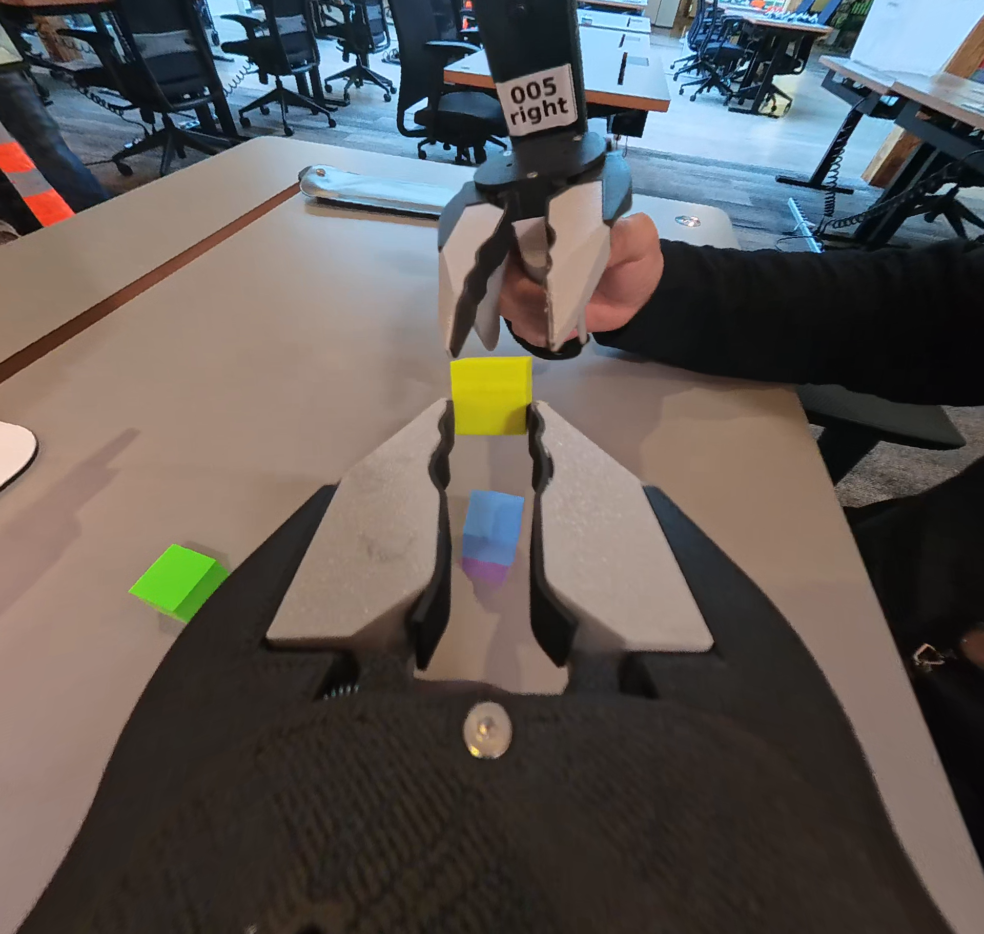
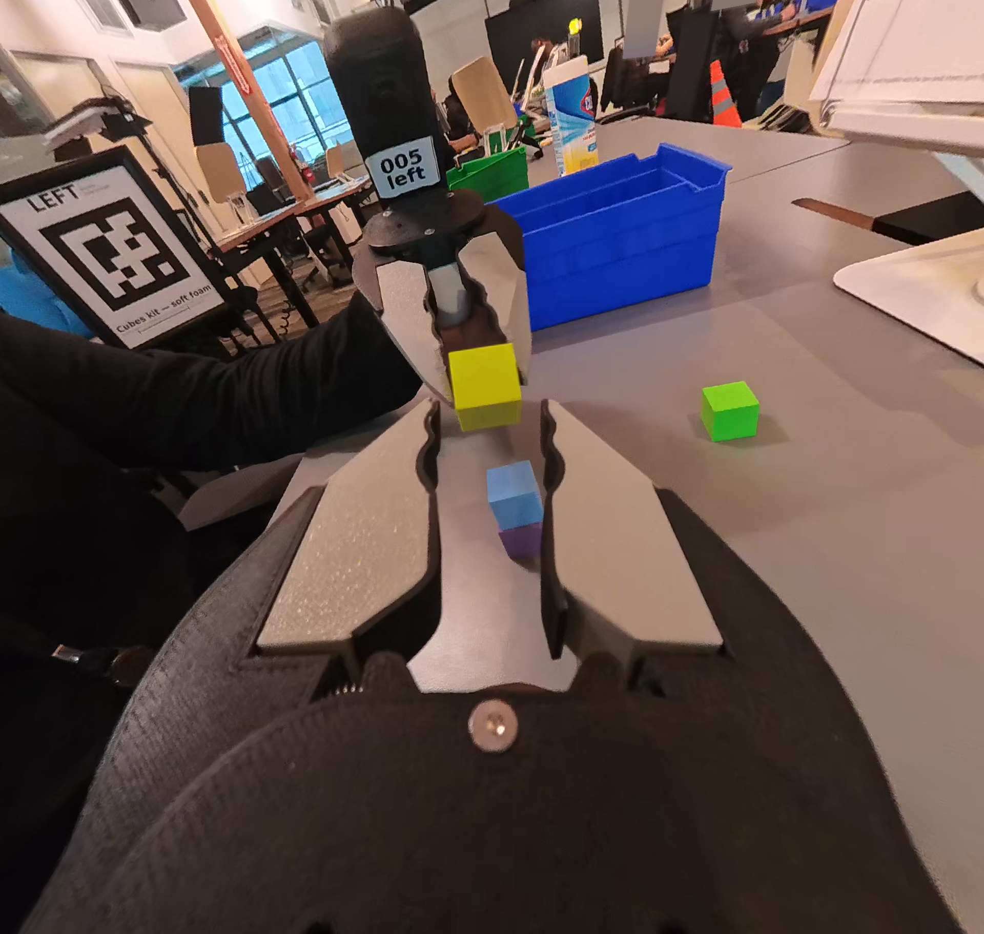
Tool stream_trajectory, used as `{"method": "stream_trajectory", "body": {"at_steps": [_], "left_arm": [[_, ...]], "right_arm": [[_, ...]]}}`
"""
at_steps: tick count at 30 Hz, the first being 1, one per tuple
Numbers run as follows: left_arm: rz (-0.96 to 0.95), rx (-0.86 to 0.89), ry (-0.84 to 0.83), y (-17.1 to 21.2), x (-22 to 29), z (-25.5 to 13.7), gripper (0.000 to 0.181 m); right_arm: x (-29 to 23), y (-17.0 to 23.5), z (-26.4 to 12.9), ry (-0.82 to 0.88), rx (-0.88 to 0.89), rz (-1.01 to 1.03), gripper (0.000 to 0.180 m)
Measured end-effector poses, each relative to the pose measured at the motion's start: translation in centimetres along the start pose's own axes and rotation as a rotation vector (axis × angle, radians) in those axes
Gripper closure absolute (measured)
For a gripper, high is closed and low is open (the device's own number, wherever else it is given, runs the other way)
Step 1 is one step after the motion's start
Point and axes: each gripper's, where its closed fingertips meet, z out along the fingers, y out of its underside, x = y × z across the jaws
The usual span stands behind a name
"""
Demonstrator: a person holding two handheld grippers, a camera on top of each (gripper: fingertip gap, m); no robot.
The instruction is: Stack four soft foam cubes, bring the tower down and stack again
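My left gripper [image 1: 490, 412] is shut on a yellow foam cube [image 1: 491, 395] and holds it in the air above a short stack. The stack is a light blue cube [image 1: 492, 522] on top of a purple cube [image 1: 483, 572] on the grey table [image 1: 239, 376]. A green cube [image 1: 178, 581] lies alone to the left. My right gripper [image 2: 490, 413] is open and empty, and faces the left gripper [image 2: 482, 384] just beyond the yellow cube [image 2: 484, 387]. The right wrist view also shows the blue cube [image 2: 514, 496], the purple cube [image 2: 522, 541] and the green cube [image 2: 729, 411].
A blue bin [image 2: 623, 248] stands behind the cubes, with a green bin [image 2: 487, 176] and a wipes canister [image 2: 572, 115] beyond it. A white stand base [image 2: 916, 291] lies at the right. A framed sign [image 2: 112, 253] stands at the left. The table edge [image 1: 830, 482] is close. Only a small space, under 4 cm, lies between the two pairs of fingers.
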Motion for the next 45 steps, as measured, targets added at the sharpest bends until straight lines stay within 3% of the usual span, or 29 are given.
{"method": "stream_trajectory", "body": {"at_steps": [4,10,13,18,23,27,45], "left_arm": [[0.032,-0.043,0.001,0.6,0.3,0.2,0.155],[0.05,-0.037,-0.017,0.1,0.3,-0.2,0.155],[0.035,-0.027,-0.018,0.0,0.1,-0.6,0.155],[0.036,-0.075,-0.018,0.8,0.1,-0.5,0.155],[0.049,-0.091,-0.016,1.1,0.3,-0.2,0.155],[0.03,-0.045,-0.005,0.2,0.4,-0.4,0.156],[0.011,-0.036,0.02,0.5,0.6,0.1,0.156]], "right_arm": [[-0.3,0.6,0.7,0.002,-0.035,-0.018,0.145],[-0.5,2.1,1.3,0.0,-0.117,-0.059,0.162],[-0.3,2.7,1.5,0.021,-0.158,-0.078,0.16],[-0.3,0.7,0.4,0.032,-0.058,-0.084,0.159],[-0.7,0.5,0.4,0.003,-0.035,-0.08,0.179],[-0.3,2.0,1.2,0.025,-0.113,-0.089,0.18],[-0.5,2.6,1.3,0.014,-0.136,-0.092,0.18]]}}
